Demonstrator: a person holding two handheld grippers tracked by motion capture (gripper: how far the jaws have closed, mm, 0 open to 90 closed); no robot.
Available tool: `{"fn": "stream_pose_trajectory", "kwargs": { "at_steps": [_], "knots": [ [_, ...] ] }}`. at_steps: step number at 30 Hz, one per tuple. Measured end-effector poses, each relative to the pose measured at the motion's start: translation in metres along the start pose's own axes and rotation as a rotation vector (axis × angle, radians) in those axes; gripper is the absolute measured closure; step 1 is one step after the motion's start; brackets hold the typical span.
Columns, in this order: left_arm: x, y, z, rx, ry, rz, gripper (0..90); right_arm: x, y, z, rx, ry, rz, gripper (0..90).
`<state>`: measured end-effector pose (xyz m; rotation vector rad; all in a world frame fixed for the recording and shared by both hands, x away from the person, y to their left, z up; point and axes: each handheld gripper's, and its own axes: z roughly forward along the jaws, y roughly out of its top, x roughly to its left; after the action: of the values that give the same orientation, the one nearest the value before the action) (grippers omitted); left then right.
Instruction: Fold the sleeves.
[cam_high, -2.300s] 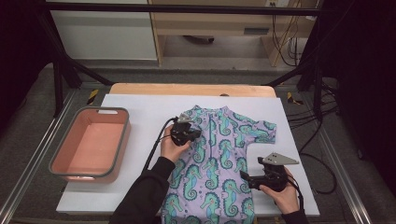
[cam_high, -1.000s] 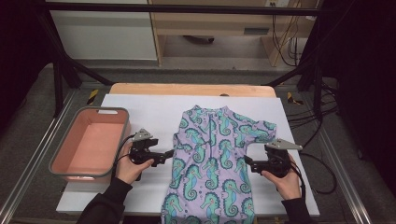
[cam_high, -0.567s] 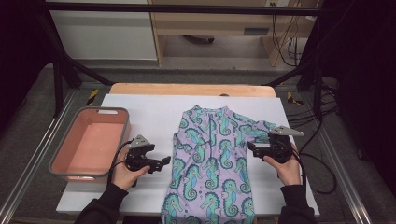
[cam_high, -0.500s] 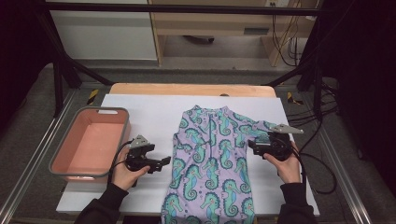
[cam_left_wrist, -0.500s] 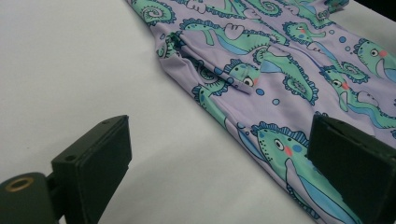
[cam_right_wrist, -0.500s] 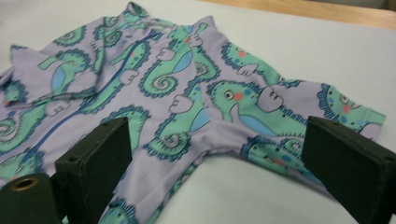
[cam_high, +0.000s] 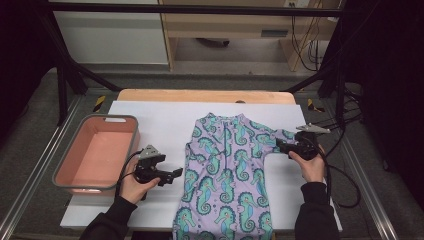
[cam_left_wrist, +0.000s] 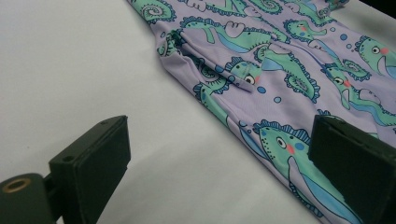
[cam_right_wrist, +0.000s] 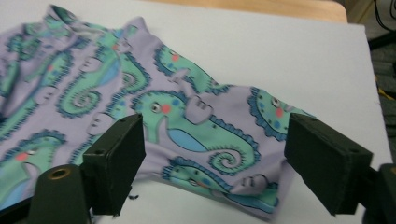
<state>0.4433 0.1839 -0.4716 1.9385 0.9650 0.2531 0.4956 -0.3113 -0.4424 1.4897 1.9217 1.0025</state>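
The seahorse-print shirt (cam_high: 227, 175) lies flat on the white sheet (cam_high: 160, 120) covering the table, chest up, right of the pink tub (cam_high: 95, 152). The right gripper (cam_high: 282, 146) sits at the short sleeve (cam_right_wrist: 219, 144), its jaws just closing, wide apart with the sleeve between them and not yet pinched. The left gripper (cam_high: 176, 173) waits just beside the shirt's near edge, jaws spread, gripping nothing. This looks like the start of a fold: next, the right needs to clamp the sleeve and carry it inward.
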Motion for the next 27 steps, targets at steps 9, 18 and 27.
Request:
{"fn": "stream_pose_trajectory", "kwargs": {
  "at_steps": [9, 18, 27],
  "knots": [
    [0.000, -0.001, 0.002, 0.015, 0.001, 0.008, 5.4, -0.016, -0.007, 0.016, 0.053, -0.072, 0.013, 33.6],
    [0.000, -0.001, 0.002, 0.017, 0.004, 0.008, 5.2, -0.026, -0.016, 0.028, 0.112, -0.114, 0.033, 46.9],
    [-0.001, -0.002, 0.003, 0.019, 0.004, 0.008, 5.2, -0.027, -0.020, 0.030, 0.139, -0.087, 0.050, 60.1]
  ]
}}
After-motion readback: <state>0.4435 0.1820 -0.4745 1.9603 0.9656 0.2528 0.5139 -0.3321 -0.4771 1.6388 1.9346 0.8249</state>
